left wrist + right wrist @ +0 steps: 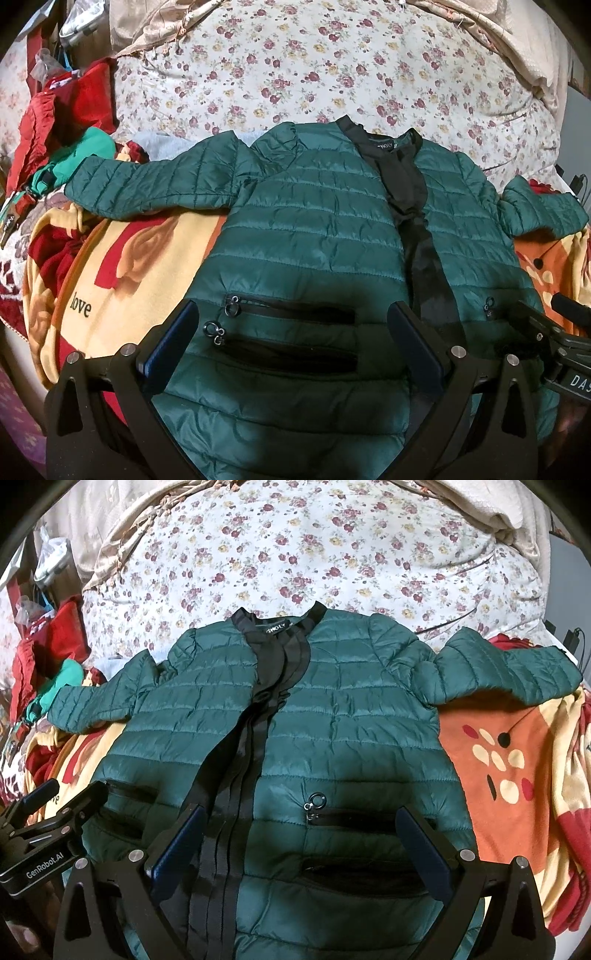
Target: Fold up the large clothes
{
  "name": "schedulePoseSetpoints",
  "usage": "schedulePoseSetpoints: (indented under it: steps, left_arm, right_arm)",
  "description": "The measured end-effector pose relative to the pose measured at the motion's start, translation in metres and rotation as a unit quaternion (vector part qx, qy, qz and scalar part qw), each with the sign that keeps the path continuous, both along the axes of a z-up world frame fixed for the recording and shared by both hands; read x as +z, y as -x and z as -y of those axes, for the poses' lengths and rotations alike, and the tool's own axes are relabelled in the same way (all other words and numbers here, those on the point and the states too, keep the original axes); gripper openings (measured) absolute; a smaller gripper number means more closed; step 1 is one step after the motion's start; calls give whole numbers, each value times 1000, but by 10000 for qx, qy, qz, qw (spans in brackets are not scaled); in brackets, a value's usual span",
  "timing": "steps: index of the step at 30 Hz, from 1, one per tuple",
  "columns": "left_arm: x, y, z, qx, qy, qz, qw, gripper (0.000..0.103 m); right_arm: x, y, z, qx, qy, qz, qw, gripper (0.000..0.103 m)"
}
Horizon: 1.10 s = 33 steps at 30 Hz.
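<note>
1. Your dark green quilted puffer jacket (pixel 314 221) lies spread flat on the bed, ahead of both jaws.
2. Left gripper (pixel 291 332) and right gripper (pixel 303 834) hover released, holding nothing.
3. No fold begun; next, likely take a sleeve.

Green jacket (pixel 314 229) = shiny quilted nylon w/ matte black trim; blanket (pixel 491 753) under it looks fuzzy fleece, my hand-held gripper (pixel 291 328) matte black plastic.

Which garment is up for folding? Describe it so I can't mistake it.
On the bed, below the floral sheet, a green quilted jacket lies spread front-up, sleeves out. Unlike the red clothes piled left, it has a black centre placket and ring-pull pocket zips.
</note>
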<state>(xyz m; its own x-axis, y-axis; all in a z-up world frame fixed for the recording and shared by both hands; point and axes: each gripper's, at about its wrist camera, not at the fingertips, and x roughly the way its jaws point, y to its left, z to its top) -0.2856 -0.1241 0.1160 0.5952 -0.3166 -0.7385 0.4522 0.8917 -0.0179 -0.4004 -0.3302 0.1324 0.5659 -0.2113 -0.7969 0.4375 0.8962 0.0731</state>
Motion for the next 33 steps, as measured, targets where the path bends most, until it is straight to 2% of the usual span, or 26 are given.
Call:
schedulePoseSetpoints:
  steps: [7,18,33]
  left_arm:
    - [-2,3,1,-28,-135,56,9999,102]
    - [-2,7,4,22,-263,211,9994,102]
    - [-4,7,1,9,-102,84,9999,102]
  right_arm:
    - [-1,1,-3,-19,92,371,9993,102]
    - [-4,1,-4,1,101,297,9995,101]
    - [-7,0,-6,4,213,278,9994,102]
